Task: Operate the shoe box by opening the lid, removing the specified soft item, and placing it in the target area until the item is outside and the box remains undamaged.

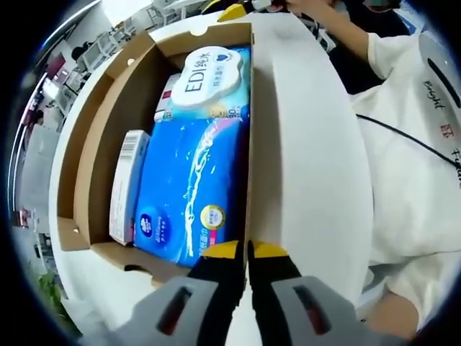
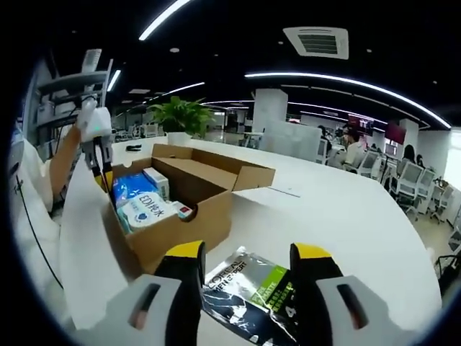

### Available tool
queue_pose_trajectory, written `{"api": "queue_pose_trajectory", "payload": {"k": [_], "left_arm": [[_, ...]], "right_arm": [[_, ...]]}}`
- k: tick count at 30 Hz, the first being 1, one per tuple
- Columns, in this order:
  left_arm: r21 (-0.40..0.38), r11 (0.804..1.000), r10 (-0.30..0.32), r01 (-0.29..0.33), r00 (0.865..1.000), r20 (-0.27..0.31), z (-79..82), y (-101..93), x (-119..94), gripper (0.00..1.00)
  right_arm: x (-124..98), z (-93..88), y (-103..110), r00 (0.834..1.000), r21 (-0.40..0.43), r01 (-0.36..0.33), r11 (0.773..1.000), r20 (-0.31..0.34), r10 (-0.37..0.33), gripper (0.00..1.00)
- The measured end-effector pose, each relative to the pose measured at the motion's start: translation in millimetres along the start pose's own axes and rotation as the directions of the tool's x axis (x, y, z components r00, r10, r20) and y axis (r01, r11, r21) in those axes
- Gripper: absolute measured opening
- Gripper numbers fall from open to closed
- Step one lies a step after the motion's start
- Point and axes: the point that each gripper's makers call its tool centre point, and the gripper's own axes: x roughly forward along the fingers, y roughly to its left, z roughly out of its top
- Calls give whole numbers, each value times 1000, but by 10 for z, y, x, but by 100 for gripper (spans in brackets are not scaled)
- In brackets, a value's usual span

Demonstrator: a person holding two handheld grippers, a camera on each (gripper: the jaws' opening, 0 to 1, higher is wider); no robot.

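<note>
The white surface (image 2: pixel 346 216) carries an open cardboard shoe box (image 2: pixel 189 229), its flaps folded outward, and everything else here sits in or around that box. A person in a white shirt (image 1: pixel 414 180) stands just beside the box's long side. Inside the box, in the left gripper view, a blue soft pack of tissues (image 1: pixel 189 189) takes up most of the floor; beyond it, toward the box's far end, lies a white wet-wipe pack (image 1: pixel 209 79) printed with "EDI", and a slim white carton (image 1: pixel 127 184) stands on edge between the blue pack and the box's wall. Outside the box, just by its near corner in the right gripper view, a silver and green sachet (image 2: pixel 253 288) lies flat on the surface. The left gripper (image 1: pixel 248 252) hangs at the box's rim over the end of the blue pack, its yellow-tipped jaws pressed together with nothing between them. The right gripper (image 2: pixel 248 259) is spread wide, its jaws standing on either side of the sachet, above it.
</note>
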Motion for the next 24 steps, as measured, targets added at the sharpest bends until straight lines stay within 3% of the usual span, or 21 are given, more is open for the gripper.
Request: {"api": "queue_pose_trajectory", "payload": {"k": [14, 24], "left_arm": [[7, 1000, -5, 5, 1000, 3, -3, -4, 5, 1], [6, 1000, -6, 6, 1000, 2, -11, -4, 9, 1]], "right_arm": [[-57, -31, -45, 1000, 52, 16, 999, 10, -17, 53], [-163, 132, -55, 992, 75, 29, 997, 123, -38, 47]]}}
